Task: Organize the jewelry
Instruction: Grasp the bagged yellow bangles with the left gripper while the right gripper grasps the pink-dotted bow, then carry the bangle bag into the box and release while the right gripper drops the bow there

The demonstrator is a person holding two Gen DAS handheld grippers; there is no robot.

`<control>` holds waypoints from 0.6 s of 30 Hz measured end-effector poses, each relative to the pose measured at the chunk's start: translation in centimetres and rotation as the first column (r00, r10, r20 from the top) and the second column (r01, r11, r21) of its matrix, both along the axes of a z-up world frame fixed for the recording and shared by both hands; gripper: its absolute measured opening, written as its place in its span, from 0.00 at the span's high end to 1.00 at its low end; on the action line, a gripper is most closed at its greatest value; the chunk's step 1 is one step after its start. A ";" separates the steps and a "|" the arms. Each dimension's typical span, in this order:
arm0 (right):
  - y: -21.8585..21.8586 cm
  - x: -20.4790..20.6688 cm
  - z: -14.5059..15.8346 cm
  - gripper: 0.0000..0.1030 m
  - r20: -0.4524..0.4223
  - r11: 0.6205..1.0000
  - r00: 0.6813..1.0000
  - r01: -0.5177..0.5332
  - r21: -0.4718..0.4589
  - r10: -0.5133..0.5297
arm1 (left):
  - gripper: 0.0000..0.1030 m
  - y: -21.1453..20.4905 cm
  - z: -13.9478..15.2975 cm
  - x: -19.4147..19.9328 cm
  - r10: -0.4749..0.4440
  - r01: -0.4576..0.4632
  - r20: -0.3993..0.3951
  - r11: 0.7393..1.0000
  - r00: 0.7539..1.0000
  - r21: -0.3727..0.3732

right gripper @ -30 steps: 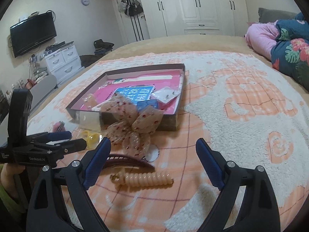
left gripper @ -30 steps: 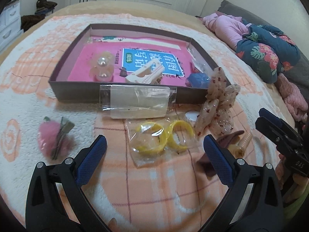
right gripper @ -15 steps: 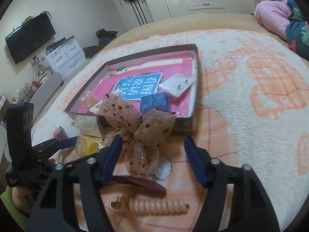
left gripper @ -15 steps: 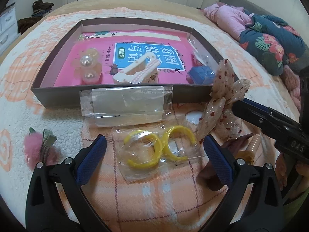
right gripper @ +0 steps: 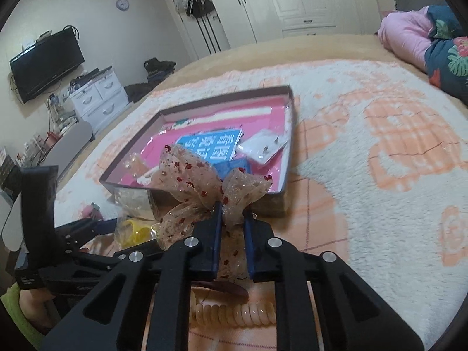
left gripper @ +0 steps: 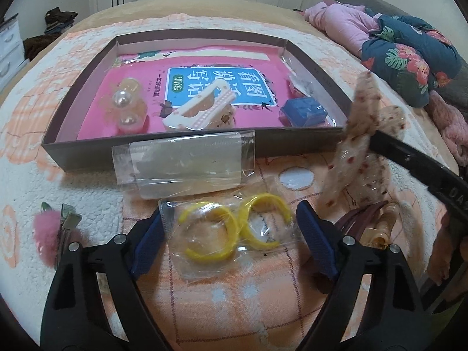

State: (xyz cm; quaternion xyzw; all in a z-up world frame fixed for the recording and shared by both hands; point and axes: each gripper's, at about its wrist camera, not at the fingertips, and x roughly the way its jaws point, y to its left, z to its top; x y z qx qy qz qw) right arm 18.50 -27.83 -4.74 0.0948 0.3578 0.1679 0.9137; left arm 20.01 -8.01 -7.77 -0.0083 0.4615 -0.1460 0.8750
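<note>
On the bed (left gripper: 35,134), spread with a fluffy cream and orange blanket (right gripper: 395,146), a shallow dark box (left gripper: 163,158) is lying with a pink booklet (left gripper: 239,67) lining its bottom; inside it are sitting a pearl hair clip (left gripper: 125,108), a white claw-type hair clip (left gripper: 196,111), a small blue case (left gripper: 304,112) and, by the right wall, a clear packet with earrings (right gripper: 264,146). Against the box's near wall a clear plastic packet (left gripper: 184,161) is leaning; just in front of it a bag with yellow hoops (left gripper: 231,231) is lying on the blanket. The left claw (left gripper: 231,239) is hanging over this bag with its blue pads on either side of it; its jaws are closing, though the pads are not yet pressing on the bag. To the left a pink fluffy hair clip (left gripper: 55,234) is lying apart. The right claw (right gripper: 232,219) is clamped tight on the knot of a sheer beige bow with red dots (right gripper: 199,187); the bow's loops are standing up in front of the box's near right corner, and whether its tails are touching the blanket cannot be told. Below that claw a dark red hair clip (right gripper: 228,288) and a peach spiral hair tie (right gripper: 234,313) are lying side by side on the blanket; a hand (right gripper: 32,304) with a green sleeve is showing at the lower left of the right wrist view.
</note>
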 end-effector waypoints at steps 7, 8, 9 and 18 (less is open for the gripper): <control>-0.2 -1.1 1.2 0.87 0.027 1.000 1.000 0.008 0.004 -0.008 | 0.31 0.7 0.4 -0.4 0.000 0.000 0.011 0.999 1.000 -0.035; -0.2 -1.4 1.3 0.87 0.031 1.000 1.000 0.004 0.002 -0.004 | 0.31 1.0 0.4 -0.6 0.003 -0.002 0.010 0.999 1.000 -0.047; -0.1 -1.4 1.4 0.87 0.032 1.000 0.999 0.002 0.002 -0.003 | 0.32 1.3 0.6 -0.7 0.006 -0.005 0.010 0.998 1.000 -0.061; 1.1 -2.5 2.3 0.87 0.047 1.000 0.999 -0.027 0.006 0.027 | 0.32 3.7 2.2 -2.5 0.043 -0.036 0.050 0.991 0.998 -0.128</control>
